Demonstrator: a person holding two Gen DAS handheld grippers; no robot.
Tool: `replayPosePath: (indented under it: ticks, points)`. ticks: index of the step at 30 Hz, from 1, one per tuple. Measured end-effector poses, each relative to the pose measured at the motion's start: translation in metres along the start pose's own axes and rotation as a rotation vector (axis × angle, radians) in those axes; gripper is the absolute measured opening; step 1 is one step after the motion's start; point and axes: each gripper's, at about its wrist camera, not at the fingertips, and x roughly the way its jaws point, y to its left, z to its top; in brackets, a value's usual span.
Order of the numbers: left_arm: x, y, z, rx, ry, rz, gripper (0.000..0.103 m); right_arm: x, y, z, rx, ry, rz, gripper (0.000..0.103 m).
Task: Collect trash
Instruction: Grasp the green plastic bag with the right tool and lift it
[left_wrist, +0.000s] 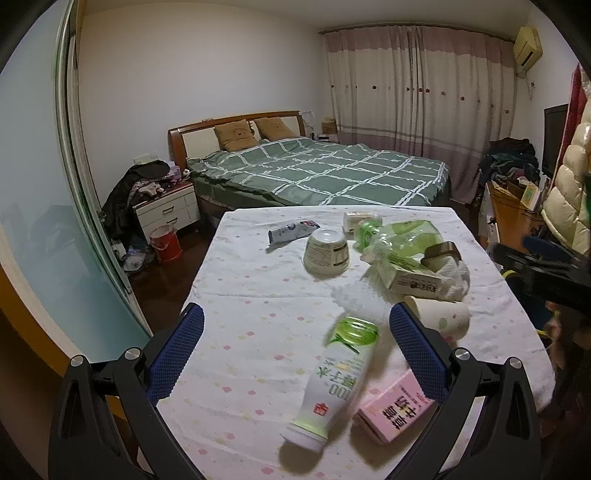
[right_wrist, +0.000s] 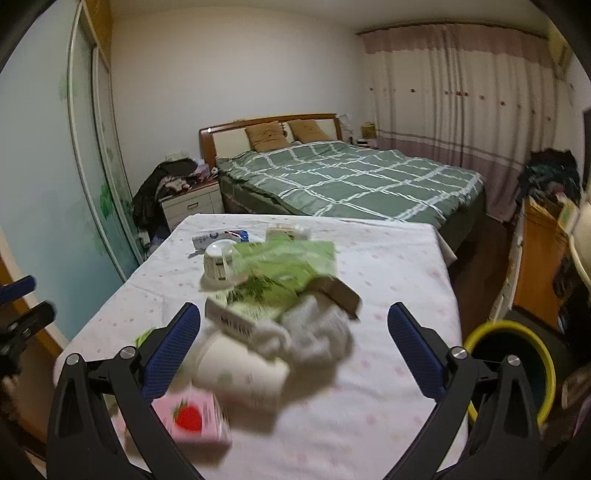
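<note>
Left wrist view: the left tool (left_wrist: 295, 354) hangs wide open over the tabletop (left_wrist: 251, 295), gripping nothing; a white-and-green bottle (left_wrist: 332, 380) lies between its fingers, a pink carton (left_wrist: 395, 410) just beside it

Right wrist view: the right tool (right_wrist: 293, 349) is spread wide and empty above blurred trash, a paper cup (right_wrist: 240, 369) and crumpled tissue (right_wrist: 314, 332); a yellow-rimmed bin (right_wrist: 517, 369) stands beside the tabletop's right edge

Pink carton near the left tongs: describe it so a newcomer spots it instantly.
Start at the table with the dotted white cloth, at its near edge. Beside the lying white and green bottle sits the pink carton, the only pink box there; the right wrist view shows a red strawberry on it.
</note>
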Motion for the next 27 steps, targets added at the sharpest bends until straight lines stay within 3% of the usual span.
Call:
replayPosePath:
  ticks: [8, 13, 22, 23, 25, 26, 27]
  points:
    - [0.024, 0.009, 0.004, -0.001, 0.031, 0.0, 0.099, 0.077, 0.04, 0.022, -0.207, 0.063, -0.005, 0.096]
    - [0.04, 0.015, 0.006, -0.012, 0.048, -0.007, 0.099, 0.116, 0.032, 0.021, -0.285, 0.107, -0.074, 0.09]
    - [0.061, 0.008, 0.011, -0.003, 0.073, -0.015, 0.099, 0.166, 0.023, 0.03, -0.355, 0.126, -0.032, 0.09]
    - [0.061, 0.007, 0.011, 0.0, 0.074, -0.014, 0.099, 0.168, 0.025, 0.03, -0.368, 0.122, -0.022, 0.087]
    - [0.06, 0.005, 0.01, 0.004, 0.075, -0.012, 0.099, 0.175, 0.025, 0.03, -0.383, 0.144, -0.005, 0.06]
    - [0.06, 0.005, 0.01, 0.004, 0.074, -0.01, 0.099, 0.177, 0.025, 0.029, -0.381, 0.155, -0.008, 0.041]
    - [0.06, 0.005, 0.011, 0.001, 0.074, -0.01, 0.099, 0.179, 0.022, 0.03, -0.373, 0.157, -0.009, 0.031]
